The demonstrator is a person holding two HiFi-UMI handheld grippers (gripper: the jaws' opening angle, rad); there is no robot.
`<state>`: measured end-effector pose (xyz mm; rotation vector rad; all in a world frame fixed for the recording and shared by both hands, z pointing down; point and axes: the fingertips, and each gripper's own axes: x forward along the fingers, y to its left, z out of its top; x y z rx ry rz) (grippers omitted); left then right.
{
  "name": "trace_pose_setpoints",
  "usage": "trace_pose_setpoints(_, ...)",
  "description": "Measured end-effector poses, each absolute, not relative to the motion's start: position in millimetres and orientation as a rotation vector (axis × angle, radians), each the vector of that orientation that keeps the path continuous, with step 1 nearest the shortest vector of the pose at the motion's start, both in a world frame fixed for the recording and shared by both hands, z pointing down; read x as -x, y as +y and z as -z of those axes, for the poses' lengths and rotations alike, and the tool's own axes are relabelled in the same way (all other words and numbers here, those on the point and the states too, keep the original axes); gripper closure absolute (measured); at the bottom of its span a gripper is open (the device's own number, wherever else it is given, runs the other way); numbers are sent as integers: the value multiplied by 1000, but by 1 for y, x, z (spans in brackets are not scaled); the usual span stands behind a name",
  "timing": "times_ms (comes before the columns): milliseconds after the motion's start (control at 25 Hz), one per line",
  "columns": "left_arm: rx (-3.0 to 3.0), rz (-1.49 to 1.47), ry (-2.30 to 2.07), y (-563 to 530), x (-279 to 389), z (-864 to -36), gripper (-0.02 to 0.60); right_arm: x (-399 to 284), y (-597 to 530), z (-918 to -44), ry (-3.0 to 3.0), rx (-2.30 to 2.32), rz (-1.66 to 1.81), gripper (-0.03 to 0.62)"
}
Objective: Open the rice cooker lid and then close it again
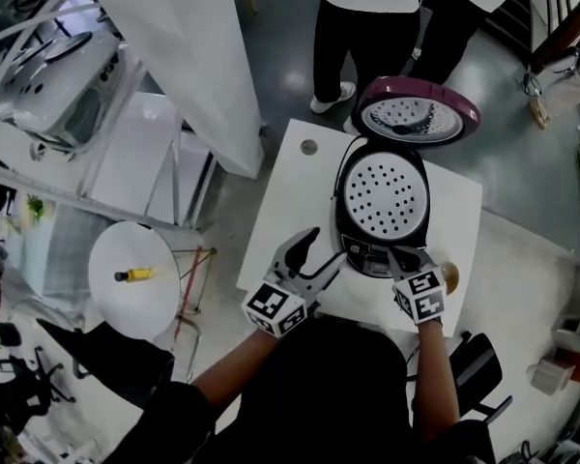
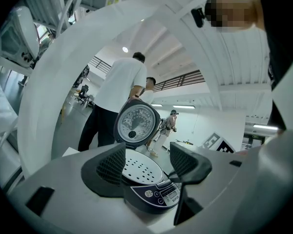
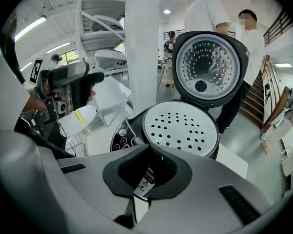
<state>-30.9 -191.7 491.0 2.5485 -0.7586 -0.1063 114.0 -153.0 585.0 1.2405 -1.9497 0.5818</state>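
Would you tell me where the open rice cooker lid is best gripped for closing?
Probably its free top rim, from the front: the lid stands upright on its far hinge, inner side facing us, so hooking over it pulls it down.

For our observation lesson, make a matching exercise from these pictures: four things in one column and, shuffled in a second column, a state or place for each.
Things
1. rice cooker lid
2. left gripper
3. right gripper
4. perforated white tray

States or places
A. fingers shut
B. lies flat in the top of the rice cooker
C. swung up, standing open
D. fingers apart

Pairs: 1-C, 2-D, 3-A, 4-B
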Motion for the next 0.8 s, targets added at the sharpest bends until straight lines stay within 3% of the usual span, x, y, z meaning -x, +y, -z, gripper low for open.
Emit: trace_pose_setpoints(800, -2740, 101, -592, -247, -39, -418, 321, -112, -120, -527, -2203, -1329, -614, 595)
